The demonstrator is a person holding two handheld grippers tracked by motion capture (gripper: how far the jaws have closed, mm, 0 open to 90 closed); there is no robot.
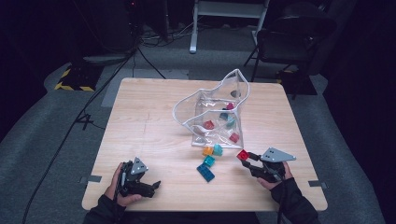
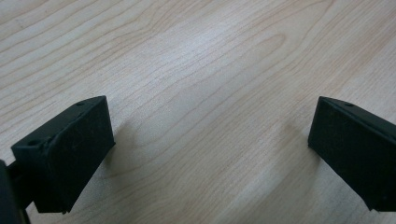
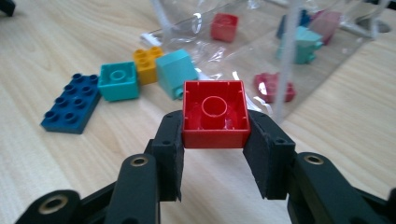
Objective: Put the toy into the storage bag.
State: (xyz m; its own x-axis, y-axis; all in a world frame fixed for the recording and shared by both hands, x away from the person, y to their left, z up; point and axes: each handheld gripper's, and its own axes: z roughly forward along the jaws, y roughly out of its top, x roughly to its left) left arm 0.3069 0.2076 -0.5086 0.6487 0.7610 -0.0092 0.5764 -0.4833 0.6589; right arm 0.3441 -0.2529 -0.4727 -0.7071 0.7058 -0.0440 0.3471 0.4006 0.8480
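Observation:
A red brick (image 3: pixel 215 114) sits between the pads of my right gripper (image 3: pixel 215 140), hollow underside toward the camera; from above, the red brick (image 1: pixel 242 155) hangs just off the table, right of the loose bricks, with the right gripper (image 1: pixel 247 158) shut on it. Loose on the wood lie a dark blue flat brick (image 1: pixel 205 172), two teal bricks (image 1: pixel 209 160) and an orange brick (image 1: pixel 207 150). A clear plastic bag (image 1: pixel 217 109) with several bricks inside lies beyond them. My left gripper (image 1: pixel 154 185) rests at the front left, jaws wide apart over bare wood (image 2: pixel 210 116).
The wooden table (image 1: pixel 140 121) stands on grey carpet. A chair (image 1: pixel 289 37) and a white desk frame (image 1: pixel 224 14) are behind it, with cables on the floor at the left. Bare wood covers the left half of the table.

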